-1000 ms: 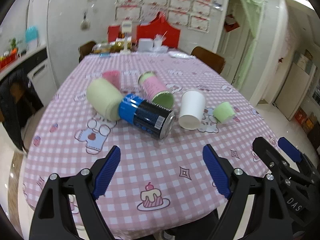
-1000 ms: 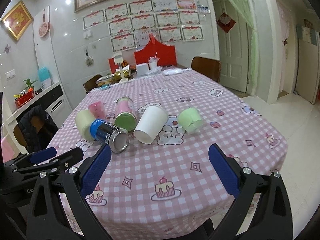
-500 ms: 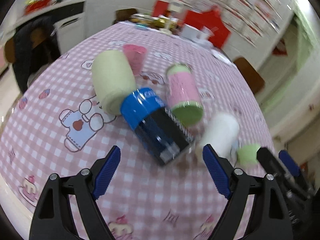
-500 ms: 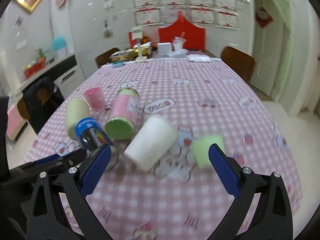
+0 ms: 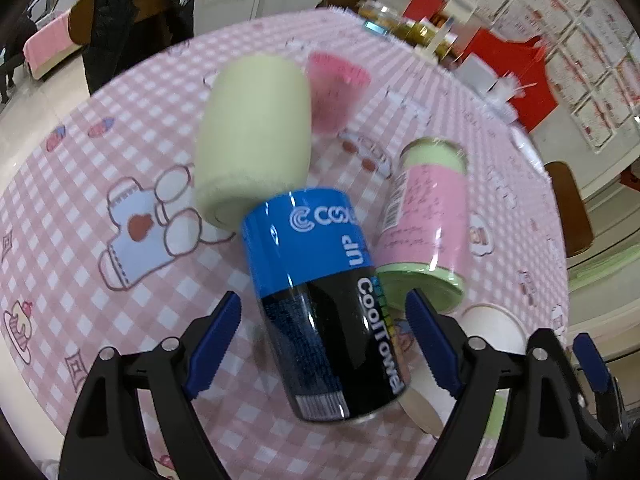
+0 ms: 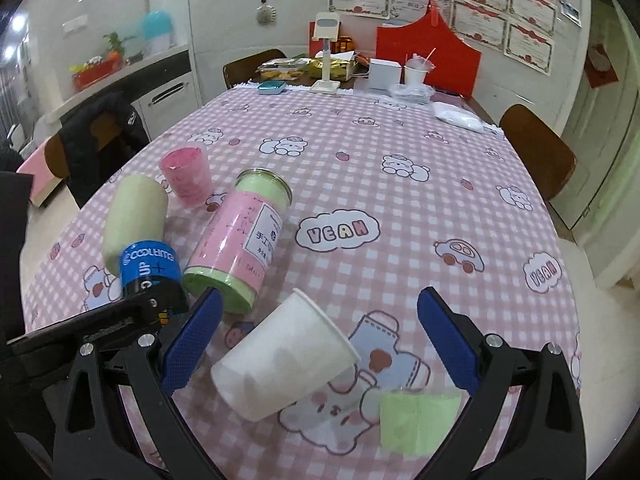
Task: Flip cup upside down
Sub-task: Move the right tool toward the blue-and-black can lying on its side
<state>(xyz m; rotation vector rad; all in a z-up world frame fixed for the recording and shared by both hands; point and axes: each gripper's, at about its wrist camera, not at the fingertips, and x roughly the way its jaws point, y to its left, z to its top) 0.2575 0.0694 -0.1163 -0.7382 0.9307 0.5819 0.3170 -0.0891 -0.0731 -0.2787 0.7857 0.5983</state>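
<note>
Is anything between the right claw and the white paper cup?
Nothing visible. The white paper cup lies on its side between the open fingers of the right claw. The small green cup lies just beside it, low and to the right, not in the path.

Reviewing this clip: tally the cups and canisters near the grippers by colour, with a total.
Pale yellow-green cup: 1
Pink cup: 1
White paper cup: 1
Small light green cup: 1
Blue-and-black canister: 1
Pink-and-green canister: 1
Total: 6
</note>
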